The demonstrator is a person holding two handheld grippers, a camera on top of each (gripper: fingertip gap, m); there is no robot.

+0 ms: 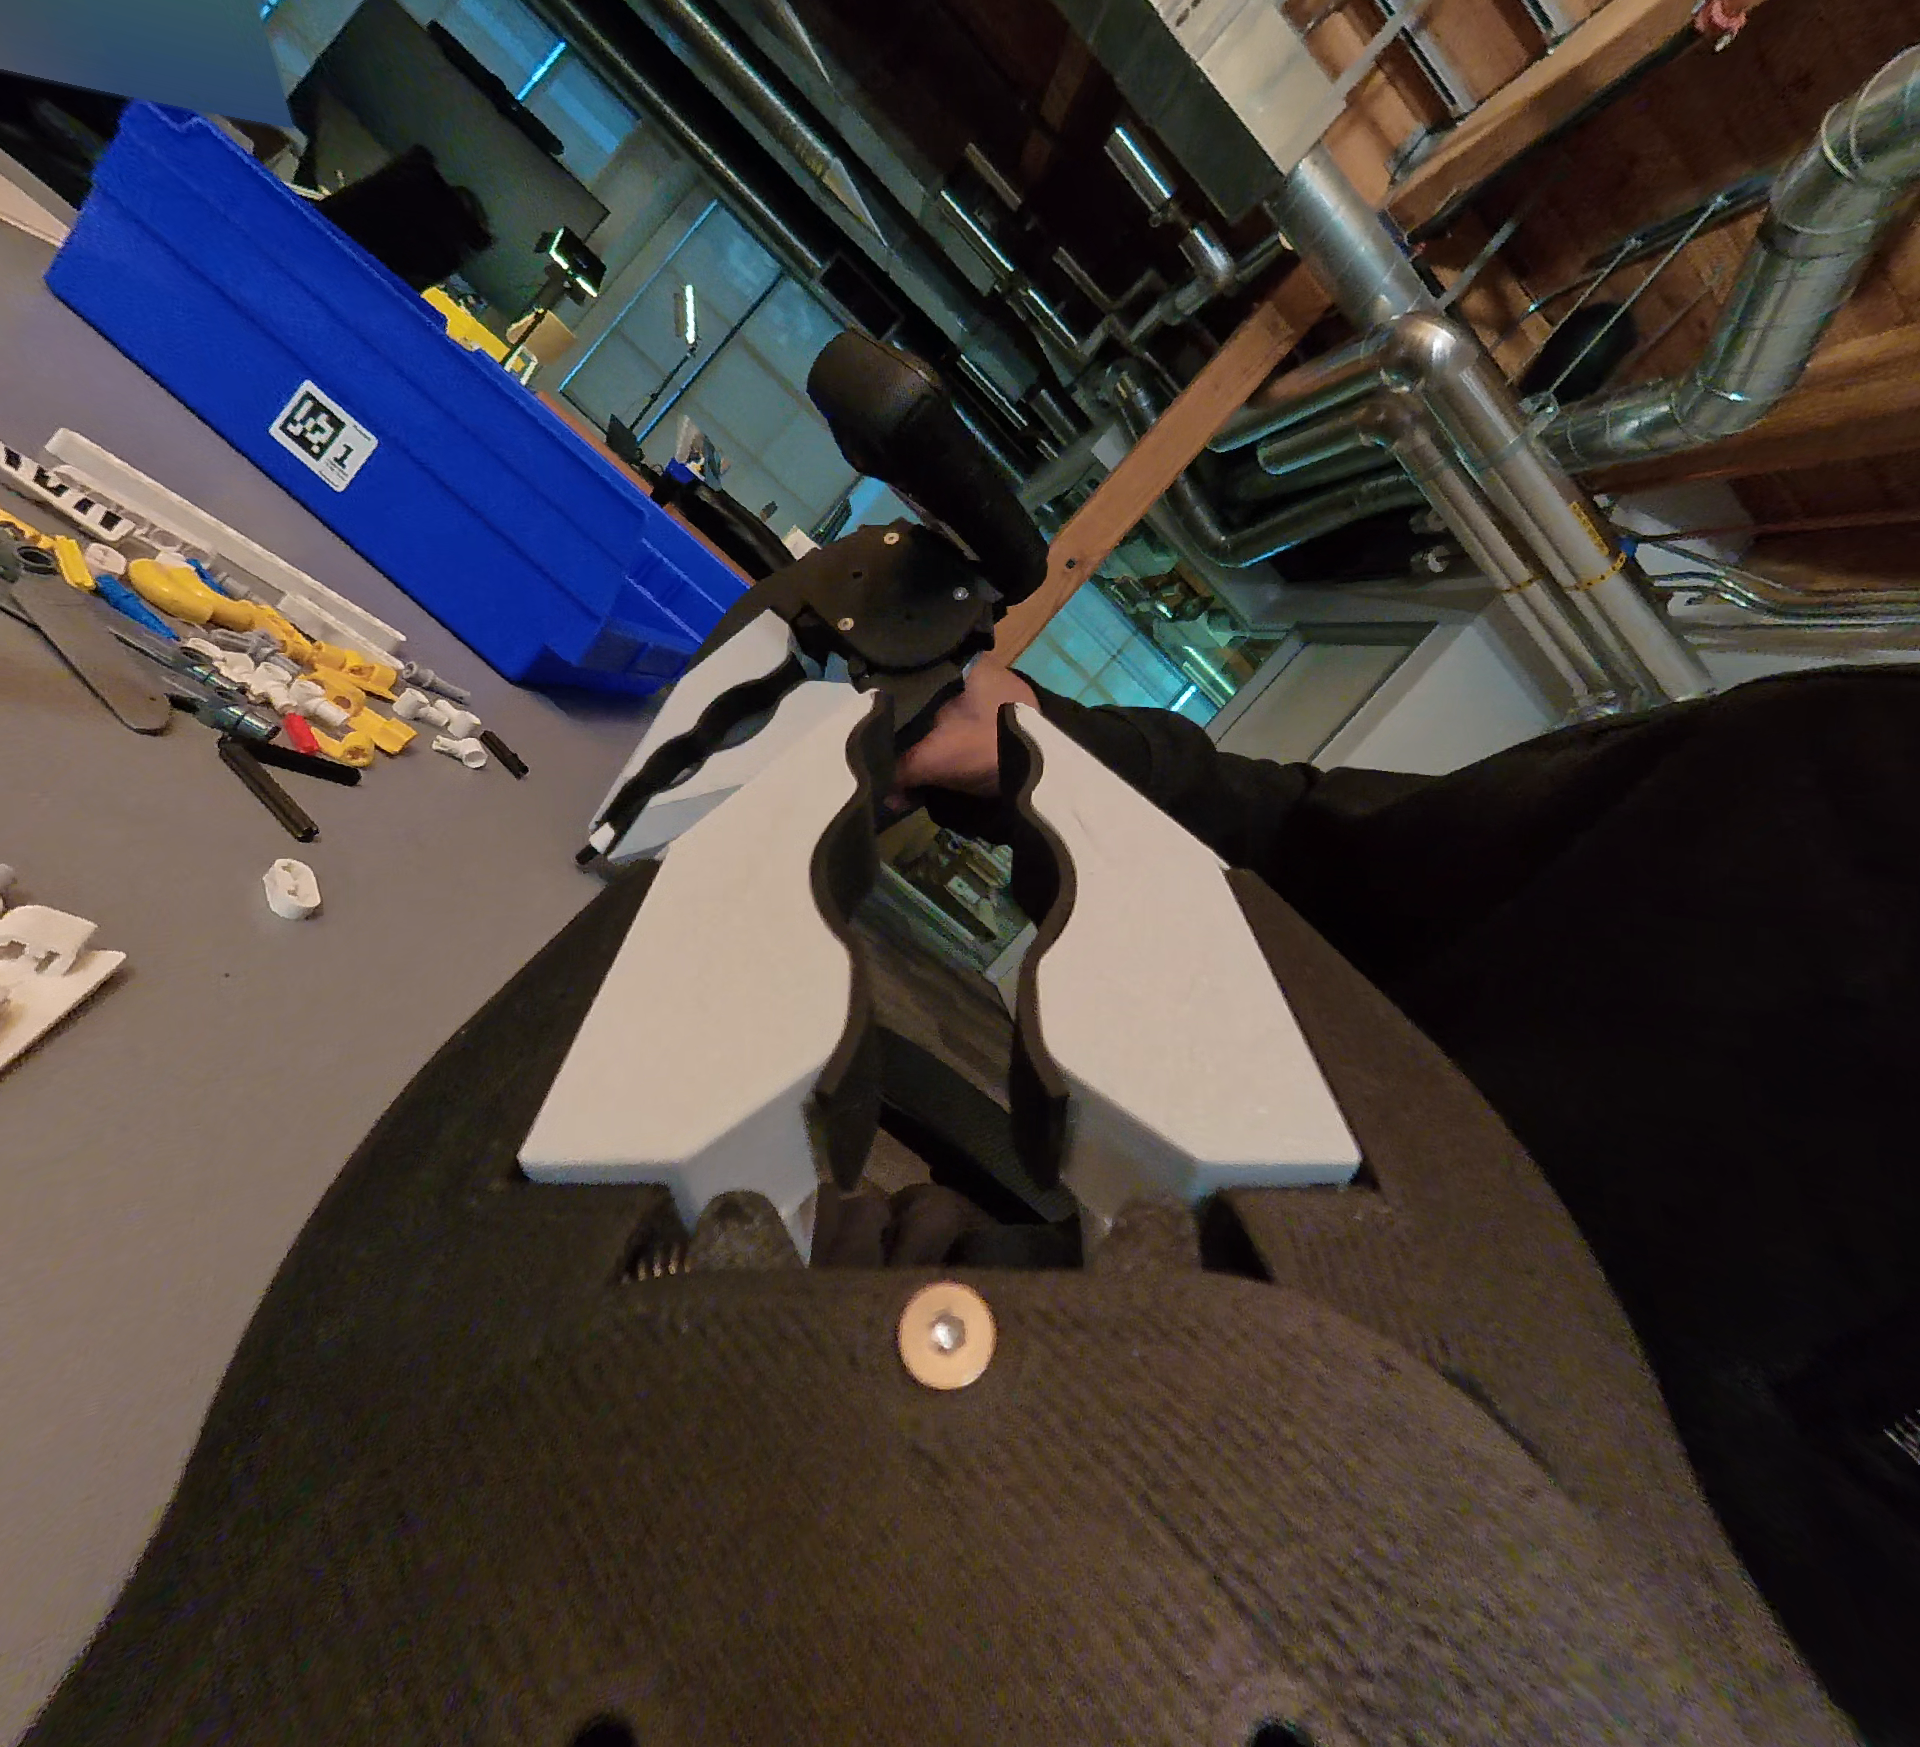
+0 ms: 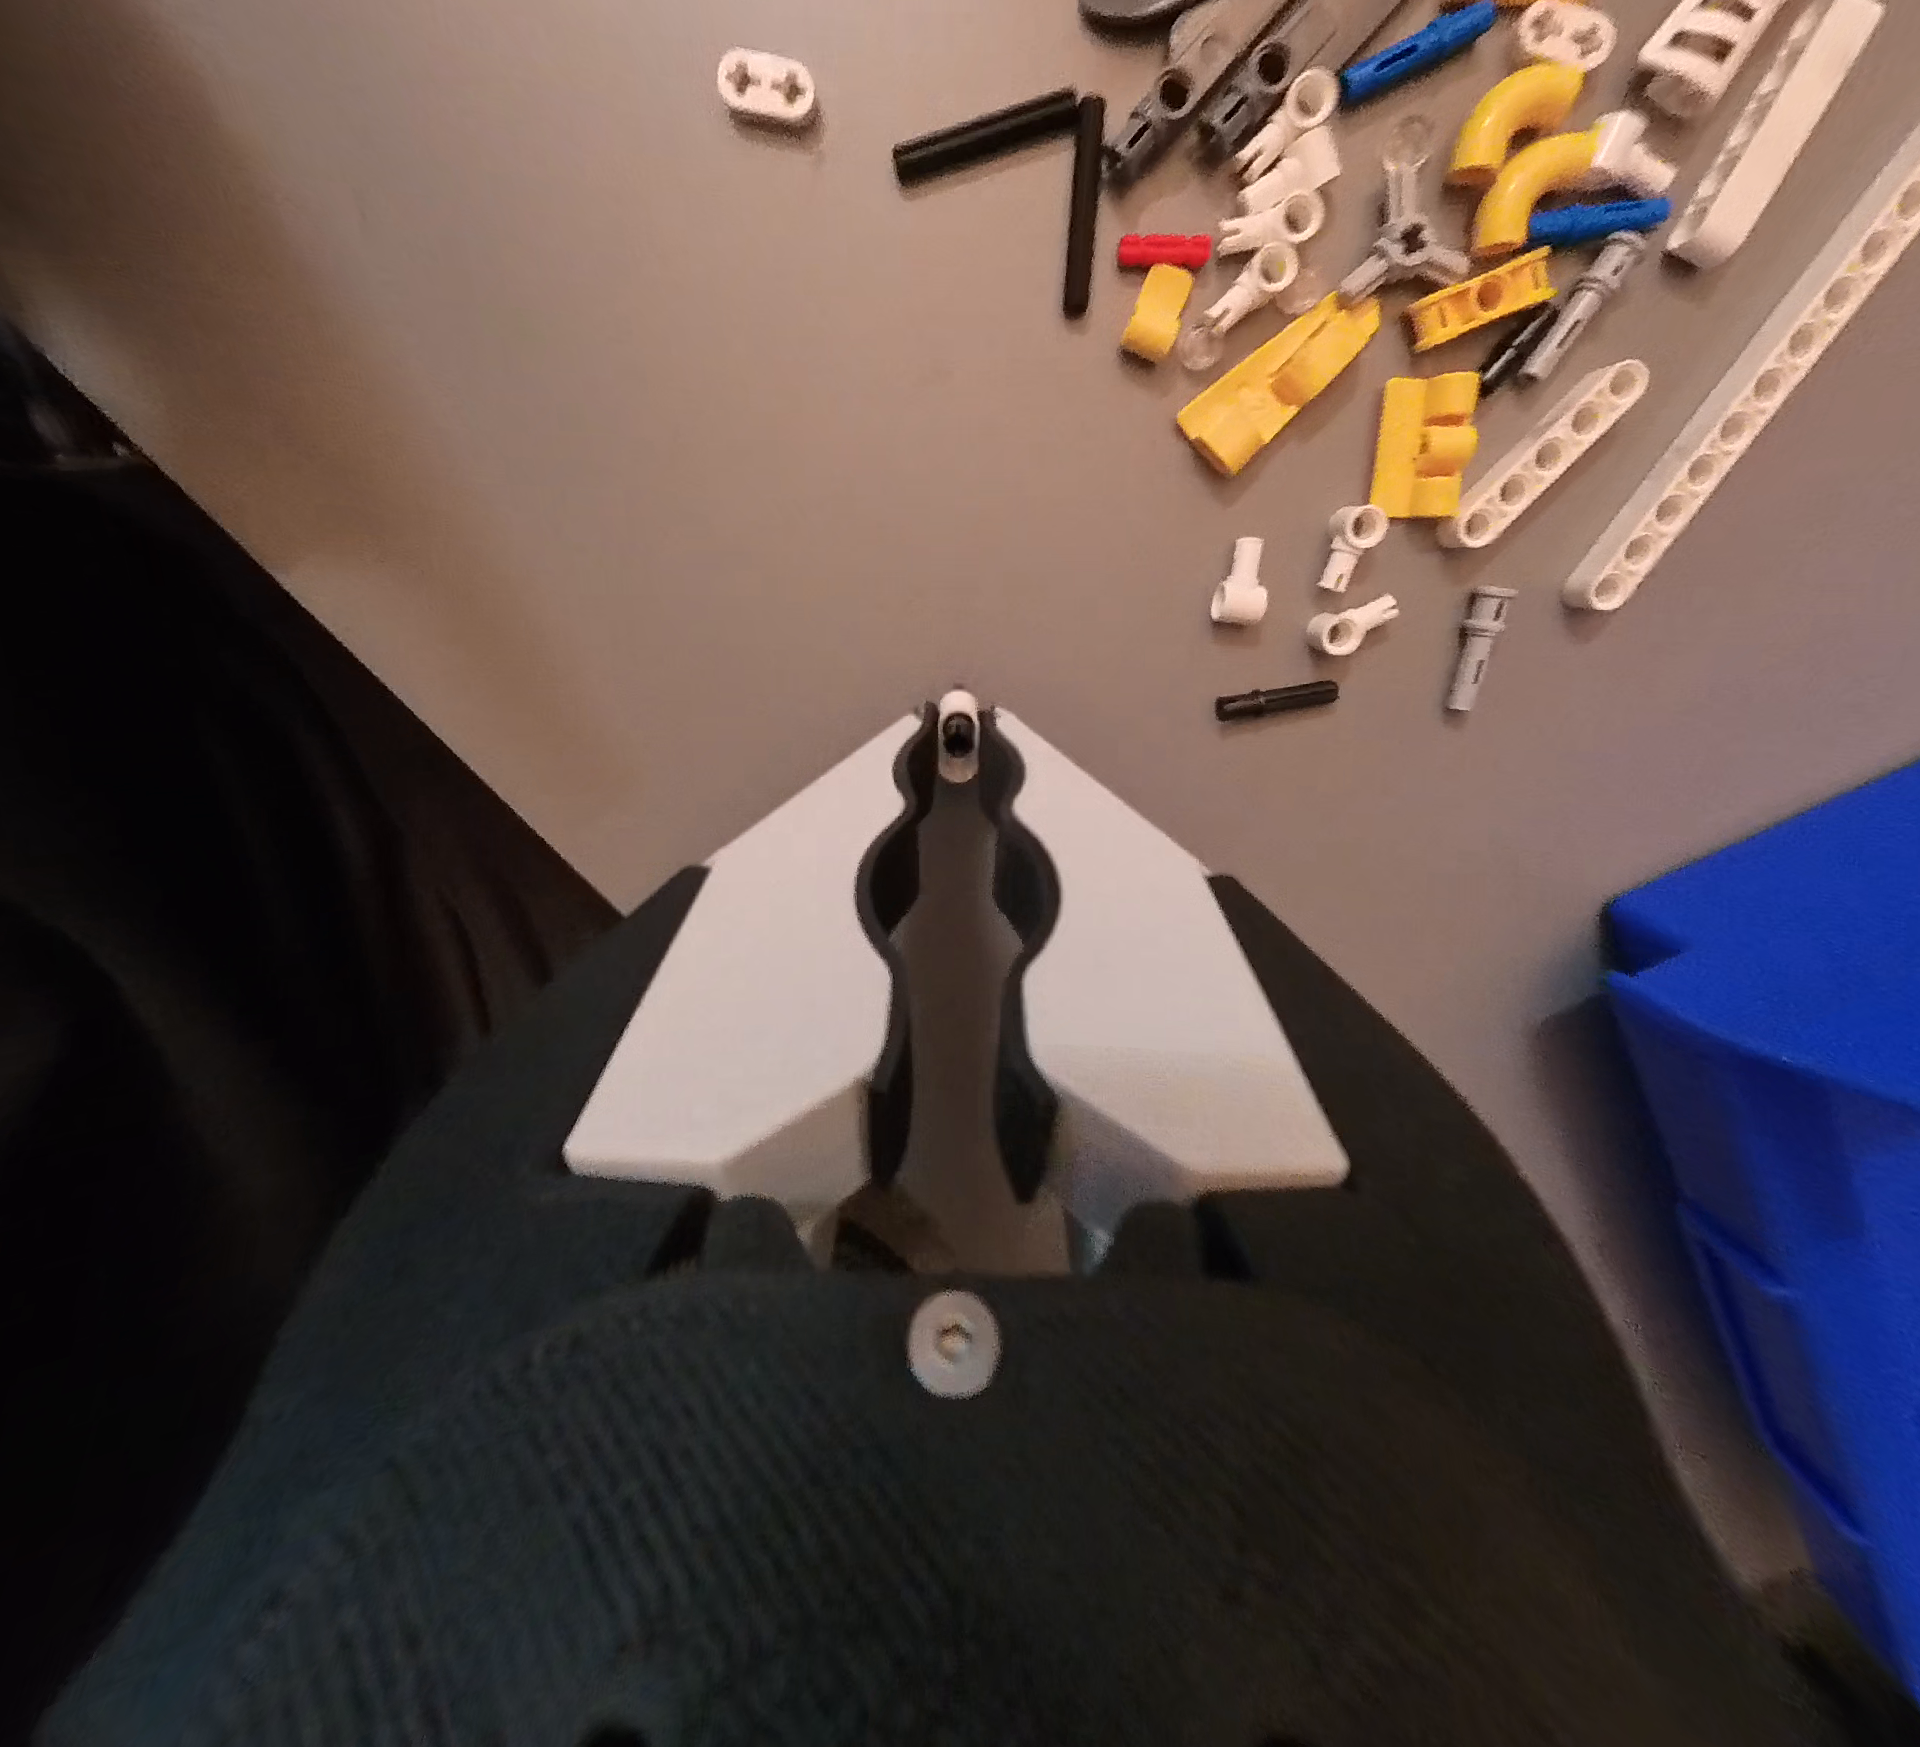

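A blue bin (image 1: 343, 409) stands on the grey bench (image 1: 312, 1022), a square marker sticker on its side wall; yellow pieces show over its far rim, though little else of its contents can be seen. In the right wrist view a corner of the same bin (image 2: 1787, 1126) sits at the right edge.

Left of the bin lies a scatter of small building parts (image 1: 260, 648): yellow, white, blue, red and black pieces, long white beams, a flat grey blade. One white two-hole link (image 1: 291, 889) lies apart from the heap, nearer the camera.

The left gripper (image 1: 940, 721) is tilted up off the bench, its fingers (image 1: 862, 762) a little apart with nothing between them; only a hand (image 1: 951, 731) and the room beyond show through the gap.

The right gripper (image 2: 956, 726) hangs above bare bench, its fingers (image 2: 914, 752) nearly together and clamped on a small white connector (image 2: 956, 731) with a black pin through it. A black axle (image 2: 1276, 700) and a grey pin (image 2: 1475, 648) lie nearest on its right.
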